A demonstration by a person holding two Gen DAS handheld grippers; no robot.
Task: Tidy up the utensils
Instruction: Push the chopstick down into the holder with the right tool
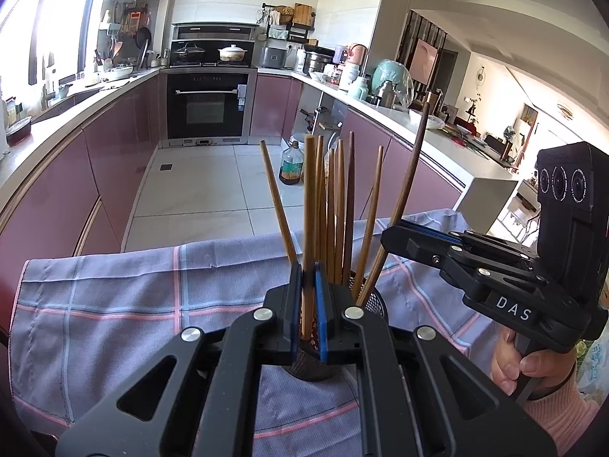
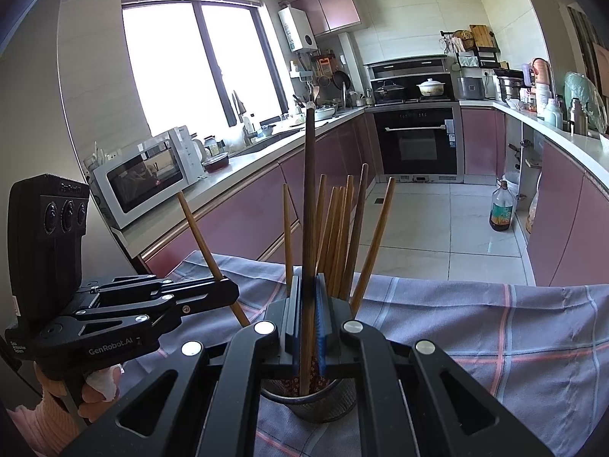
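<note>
A mesh metal utensil holder (image 1: pixel 375 304) (image 2: pixel 327 400) stands on a checked grey-pink cloth (image 1: pixel 133 297) (image 2: pixel 495 327) and holds several wooden chopsticks (image 1: pixel 337 205) (image 2: pixel 338 236). My left gripper (image 1: pixel 308 278) is shut on a light brown chopstick (image 1: pixel 309 198) standing in the holder. My right gripper (image 2: pixel 308 289) is shut on a long dark chopstick (image 2: pixel 310 175), which also shows in the left wrist view (image 1: pixel 409 179) leaning right. The right gripper (image 1: pixel 396 240) appears at the right of the left wrist view, and the left gripper (image 2: pixel 228 289) at the left of the right wrist view.
Pink kitchen cabinets line both sides, with an oven (image 1: pixel 207 106) (image 2: pixel 418 141) at the far end. A microwave (image 2: pixel 148 175) sits on the left counter. An oil bottle (image 1: pixel 291 163) (image 2: pixel 502 209) stands on the tiled floor. Counters carry pots and jars.
</note>
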